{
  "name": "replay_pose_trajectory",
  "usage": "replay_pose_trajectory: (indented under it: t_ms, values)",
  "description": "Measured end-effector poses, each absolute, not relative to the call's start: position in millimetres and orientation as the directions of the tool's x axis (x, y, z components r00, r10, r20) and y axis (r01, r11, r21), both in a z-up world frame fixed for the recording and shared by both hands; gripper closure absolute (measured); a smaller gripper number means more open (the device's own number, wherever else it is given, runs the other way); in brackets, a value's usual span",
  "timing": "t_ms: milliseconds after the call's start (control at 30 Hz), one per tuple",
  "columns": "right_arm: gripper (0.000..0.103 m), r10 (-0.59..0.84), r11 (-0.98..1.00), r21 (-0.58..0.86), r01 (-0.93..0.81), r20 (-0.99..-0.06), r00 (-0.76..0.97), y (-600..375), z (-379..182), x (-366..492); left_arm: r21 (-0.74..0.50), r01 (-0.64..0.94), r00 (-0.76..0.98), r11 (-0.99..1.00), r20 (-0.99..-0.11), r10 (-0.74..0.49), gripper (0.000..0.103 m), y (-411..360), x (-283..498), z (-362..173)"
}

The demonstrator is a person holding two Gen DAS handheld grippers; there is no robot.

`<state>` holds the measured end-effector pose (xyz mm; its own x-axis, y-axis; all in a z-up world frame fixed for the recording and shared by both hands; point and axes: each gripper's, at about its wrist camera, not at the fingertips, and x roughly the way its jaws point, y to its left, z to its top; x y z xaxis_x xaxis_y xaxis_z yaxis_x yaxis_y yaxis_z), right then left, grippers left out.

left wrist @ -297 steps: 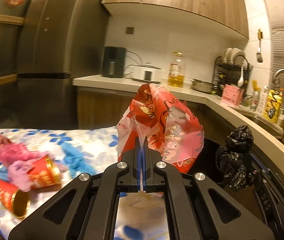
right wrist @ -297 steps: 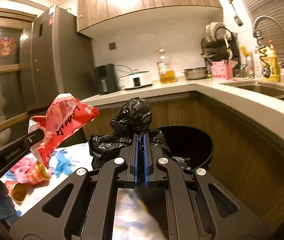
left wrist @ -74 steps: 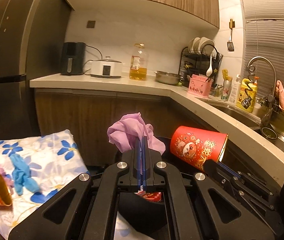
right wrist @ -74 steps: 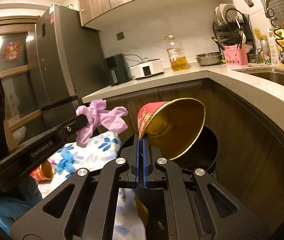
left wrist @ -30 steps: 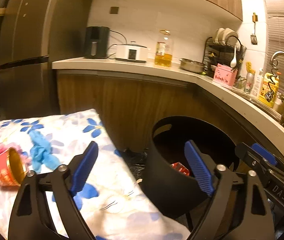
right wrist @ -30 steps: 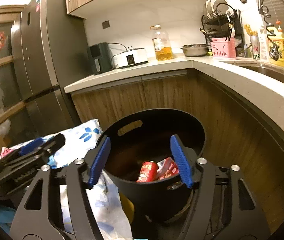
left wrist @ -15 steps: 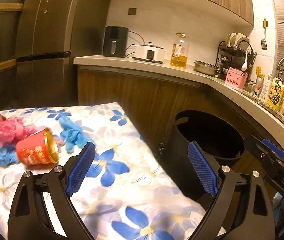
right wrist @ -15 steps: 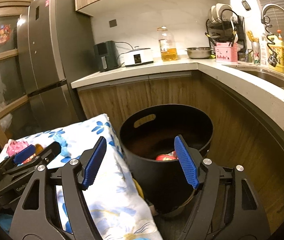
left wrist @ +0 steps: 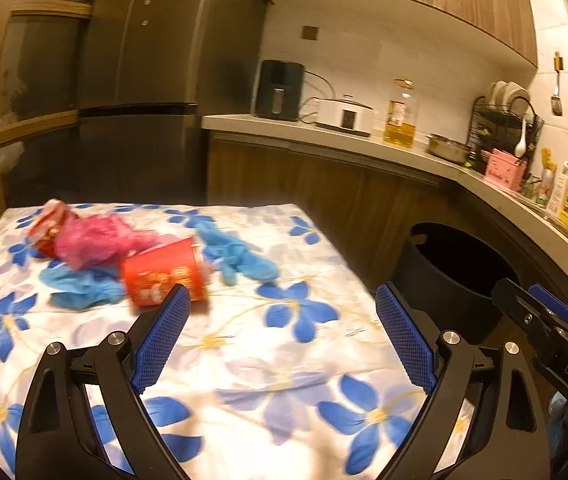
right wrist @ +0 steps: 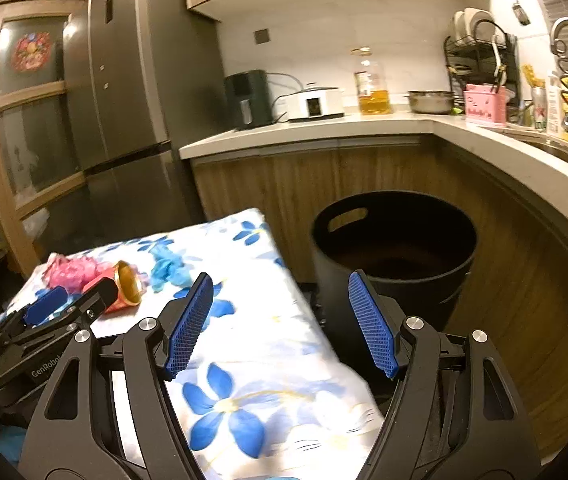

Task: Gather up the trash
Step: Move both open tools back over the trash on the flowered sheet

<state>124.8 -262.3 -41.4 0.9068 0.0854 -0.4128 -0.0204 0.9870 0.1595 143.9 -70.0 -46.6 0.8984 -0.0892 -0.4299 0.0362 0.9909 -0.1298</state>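
A red paper cup [left wrist: 164,276] lies on its side on the flowered table cloth [left wrist: 284,364], gold inside showing in the right wrist view [right wrist: 126,284]. Around it lie a pink crumpled bag [left wrist: 96,240], blue gloves [left wrist: 240,258] and a red wrapper [left wrist: 46,224]. My left gripper [left wrist: 284,340] hovers open over the cloth, a little short of the cup, nothing between its pads. My right gripper [right wrist: 280,324] is open and empty, between the table's edge and the black bin [right wrist: 396,248]. The left gripper's fingers [right wrist: 56,306] show at the left of the right wrist view.
The black bin [left wrist: 456,272] stands on the floor against the curved wooden counter [right wrist: 524,148]. A tall fridge [right wrist: 124,120] is behind the table. The counter carries an oil bottle [right wrist: 370,88], a cooker, a dish rack and a sink area.
Both grippers have swung left from the bin toward the table. The cup and the other litter have come nearer to the left gripper. Both stay open.
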Motion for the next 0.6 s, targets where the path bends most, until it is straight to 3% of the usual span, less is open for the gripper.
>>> replay_pose_trajectory:
  t_ms: [600]
  values:
    - [0.033, 0.242, 0.970, 0.143, -0.197, -0.480, 0.843, -164, -75, 175, -0.158, -0.201, 0.879, 0.967, -0.464, 0.107, 0.013, 43, 141, -71]
